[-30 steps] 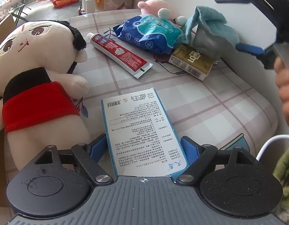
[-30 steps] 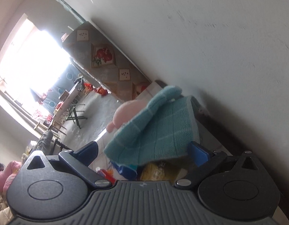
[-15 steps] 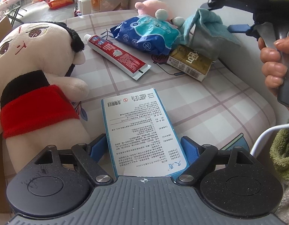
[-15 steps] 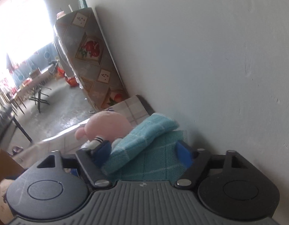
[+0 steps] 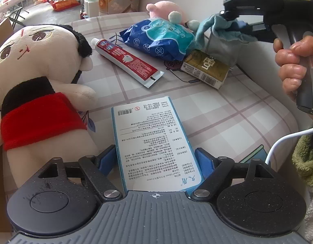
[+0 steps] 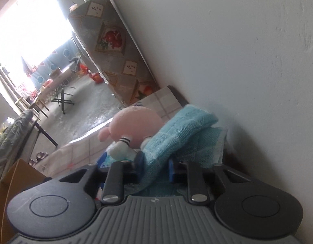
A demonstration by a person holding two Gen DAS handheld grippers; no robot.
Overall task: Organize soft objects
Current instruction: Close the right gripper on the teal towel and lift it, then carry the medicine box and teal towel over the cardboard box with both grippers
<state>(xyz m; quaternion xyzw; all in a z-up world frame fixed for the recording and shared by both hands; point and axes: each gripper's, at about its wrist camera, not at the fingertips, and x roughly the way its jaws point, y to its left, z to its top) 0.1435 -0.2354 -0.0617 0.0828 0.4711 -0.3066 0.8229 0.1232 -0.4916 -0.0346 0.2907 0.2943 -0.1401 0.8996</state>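
Left gripper (image 5: 156, 158) closing, white-and-blue box (image 5: 152, 140) lying between jaws at near edge of checked tabletop (image 5: 227, 113). Right gripper (image 6: 156, 162) closing, pinching teal waffle-weave towel (image 6: 176, 134) at far right corner, beside pink plush (image 6: 136, 126) and white wall (image 6: 237, 50).

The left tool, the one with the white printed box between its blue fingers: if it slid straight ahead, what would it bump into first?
Probably the toothpaste tube, which lies beyond the box's far end, almost straight ahead of the left tool. Bare checked tablecloth lies between; depth is hard to judge.
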